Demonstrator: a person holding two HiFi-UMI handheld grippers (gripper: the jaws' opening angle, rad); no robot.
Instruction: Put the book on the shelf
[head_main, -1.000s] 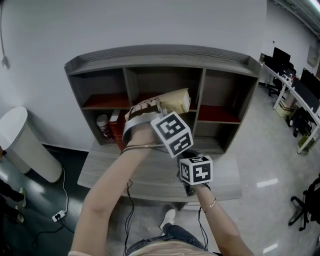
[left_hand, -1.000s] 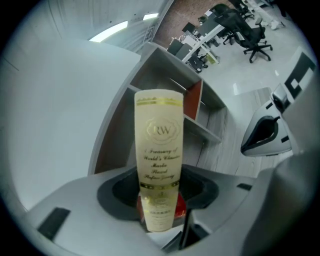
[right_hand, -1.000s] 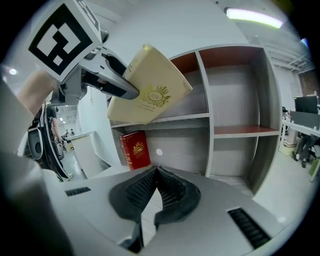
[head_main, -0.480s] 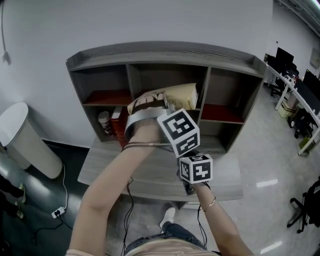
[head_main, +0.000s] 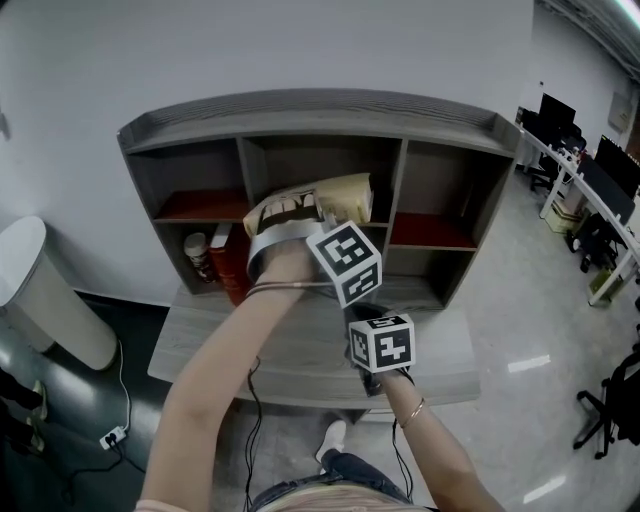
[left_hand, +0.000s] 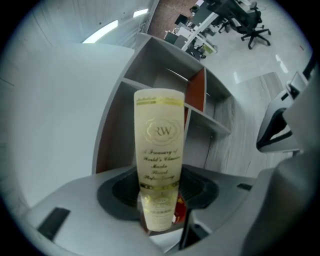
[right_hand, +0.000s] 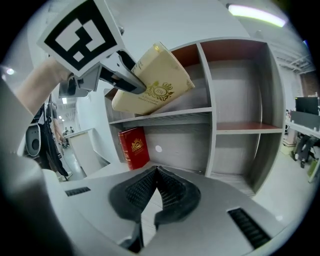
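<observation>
Cream-covered book (left_hand: 160, 150) is clamped in the jaws of the left gripper (head_main: 312, 212), tilted at the mouth of the shelf's (head_main: 320, 105) upper middle compartment. Lower down, in front of the shelf, the right gripper (right_hand: 152, 192) holds its jaws together on nothing.
</observation>
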